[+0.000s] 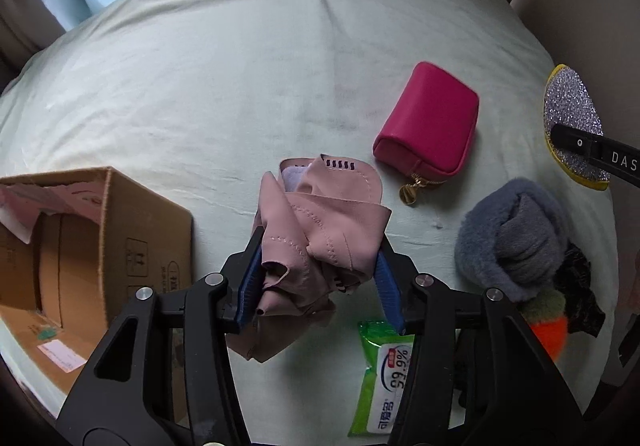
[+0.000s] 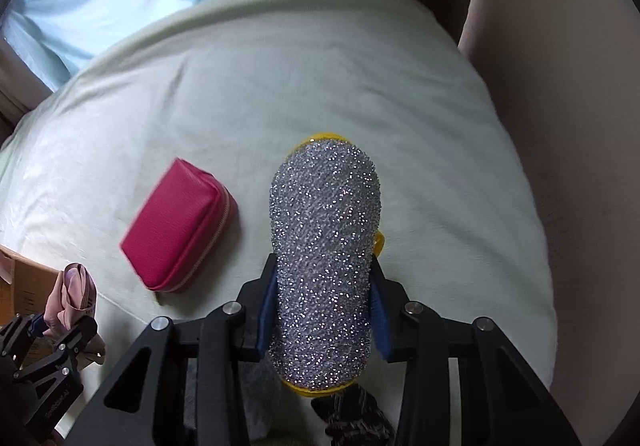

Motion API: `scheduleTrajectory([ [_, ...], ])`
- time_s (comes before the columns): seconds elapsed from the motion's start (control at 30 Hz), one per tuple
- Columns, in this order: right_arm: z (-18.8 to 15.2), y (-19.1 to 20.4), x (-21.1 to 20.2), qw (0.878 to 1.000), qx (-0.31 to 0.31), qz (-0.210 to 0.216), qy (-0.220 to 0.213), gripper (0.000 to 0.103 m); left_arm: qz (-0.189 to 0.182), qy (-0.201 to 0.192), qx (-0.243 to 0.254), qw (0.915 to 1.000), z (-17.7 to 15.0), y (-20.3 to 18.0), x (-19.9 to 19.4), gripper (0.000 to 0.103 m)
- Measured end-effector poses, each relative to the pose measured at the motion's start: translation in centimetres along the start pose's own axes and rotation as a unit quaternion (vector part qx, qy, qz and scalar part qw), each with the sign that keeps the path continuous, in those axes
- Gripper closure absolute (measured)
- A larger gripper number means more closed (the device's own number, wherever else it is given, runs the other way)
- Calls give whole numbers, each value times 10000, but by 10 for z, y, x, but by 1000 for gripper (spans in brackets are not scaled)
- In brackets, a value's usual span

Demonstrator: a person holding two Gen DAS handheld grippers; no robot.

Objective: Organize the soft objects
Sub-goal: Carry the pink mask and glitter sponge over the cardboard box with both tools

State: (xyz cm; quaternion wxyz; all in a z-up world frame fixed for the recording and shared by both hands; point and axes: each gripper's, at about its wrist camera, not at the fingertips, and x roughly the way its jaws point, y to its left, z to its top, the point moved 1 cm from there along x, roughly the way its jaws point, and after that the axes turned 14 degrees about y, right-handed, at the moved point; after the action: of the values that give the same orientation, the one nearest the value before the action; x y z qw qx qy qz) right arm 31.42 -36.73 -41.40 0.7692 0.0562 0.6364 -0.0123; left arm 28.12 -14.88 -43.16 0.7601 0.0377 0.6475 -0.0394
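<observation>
My left gripper [image 1: 320, 246] is shut on a crumpled pink leather glove [image 1: 320, 222], held above the pale green bedsheet [image 1: 220, 78]. My right gripper [image 2: 322, 282] is shut on a silver glittery scrub sponge with a yellow edge [image 2: 324, 238], lifted over the sheet; the sponge also shows at the right edge of the left wrist view [image 1: 572, 122]. A magenta zip pouch [image 1: 430, 122] lies on the sheet between the two grippers, and shows in the right wrist view [image 2: 180, 230]. The glove and left gripper appear at lower left of the right wrist view [image 2: 74, 298].
An open cardboard box [image 1: 80, 246] stands at the left. A grey fuzzy item [image 1: 512, 238], dark cloth [image 1: 580, 294] and an orange-green plush [image 1: 548, 322] are piled at the right. A green wet-wipes pack [image 1: 380, 374] lies under my left gripper. Curtains hang beyond the bed.
</observation>
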Motion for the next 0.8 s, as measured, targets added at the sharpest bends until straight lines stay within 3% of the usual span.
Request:
scheduleTrajectory([
  [0.37, -48, 40, -141, 9976, 19, 190, -659, 67, -312, -788, -187, 9962, -23, 7, -144, 57],
  [0.6, -80, 80, -218, 9950, -57, 388, -918, 67, -445, -1150, -346, 9918, -42, 50, -230, 57],
  [0.8, -105, 150, -260, 9927, -323, 554, -1020, 67, -572, -1344, -469, 9882, -59, 114, -276, 57],
])
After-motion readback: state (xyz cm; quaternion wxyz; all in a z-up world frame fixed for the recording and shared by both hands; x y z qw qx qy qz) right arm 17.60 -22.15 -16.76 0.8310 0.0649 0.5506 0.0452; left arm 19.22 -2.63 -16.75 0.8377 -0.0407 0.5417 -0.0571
